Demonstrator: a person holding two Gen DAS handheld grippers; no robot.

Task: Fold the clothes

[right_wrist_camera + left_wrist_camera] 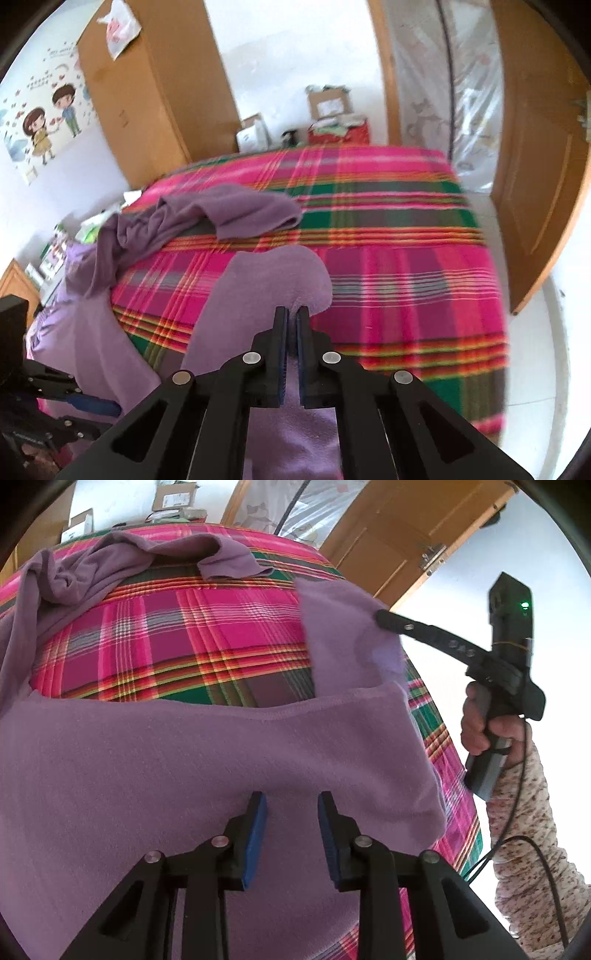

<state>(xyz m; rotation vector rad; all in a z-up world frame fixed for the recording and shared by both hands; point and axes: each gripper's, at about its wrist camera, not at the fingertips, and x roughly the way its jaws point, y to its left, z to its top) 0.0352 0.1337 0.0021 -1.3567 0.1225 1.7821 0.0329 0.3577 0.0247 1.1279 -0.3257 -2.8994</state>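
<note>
The left gripper hovers with jaws apart over a purple garment on the plaid bed. The right gripper pinches a raised corner.

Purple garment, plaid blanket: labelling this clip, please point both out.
purple garment (184, 757): left wrist view, flat middle of the cloth.
plaid blanket (406, 266): right wrist view, bare pink stretch.

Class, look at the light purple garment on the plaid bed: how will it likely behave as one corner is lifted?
Probably floppy: the light purple garment droops in a soft fold where the right tool pinches it. It looks light, since one pinched corner rises while the rest stays on the plaid bedcover. Its fuzzy knit likely grips rather than slips.
</note>
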